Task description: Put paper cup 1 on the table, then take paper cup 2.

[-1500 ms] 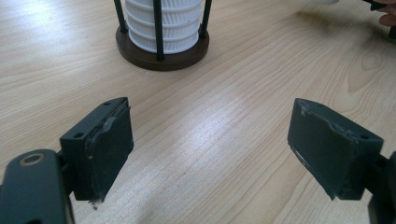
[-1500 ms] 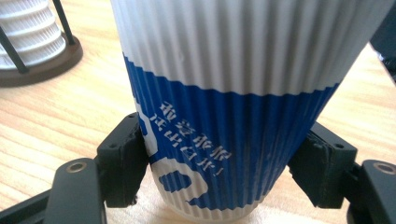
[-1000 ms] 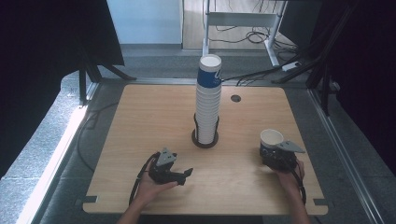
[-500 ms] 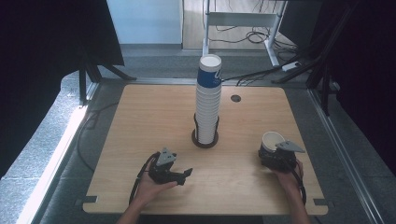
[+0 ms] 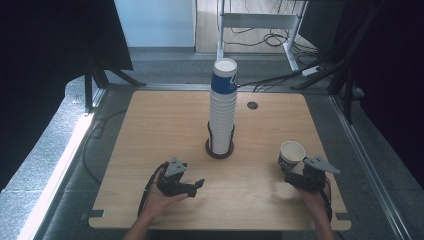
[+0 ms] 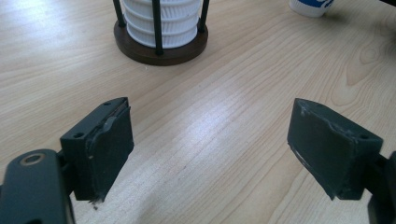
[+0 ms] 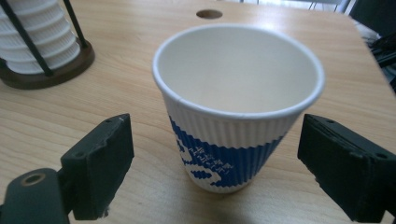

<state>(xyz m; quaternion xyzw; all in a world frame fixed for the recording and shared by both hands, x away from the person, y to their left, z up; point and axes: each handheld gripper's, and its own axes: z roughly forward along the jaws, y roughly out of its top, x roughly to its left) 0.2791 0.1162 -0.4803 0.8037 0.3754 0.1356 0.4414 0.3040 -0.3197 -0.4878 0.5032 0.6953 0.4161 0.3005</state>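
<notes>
A single ribbed paper cup, white with a blue printed band, stands upright on the table between the wide-spread jaws of the right gripper, touching neither pad.

The cup is empty, its rolled rim round and smooth, and it sits near the right front of the pale wood-grain table. At the centre a tall stack of cups rises from a dark round holder with thin black uprights; the number in the stack is hard to count from here. The left gripper rests low over bare wood near the front edge, its two matte black jaws also wide apart and holding nothing. A small round hole marks the tabletop's far side; grey flooring and cables lie beyond.
</notes>
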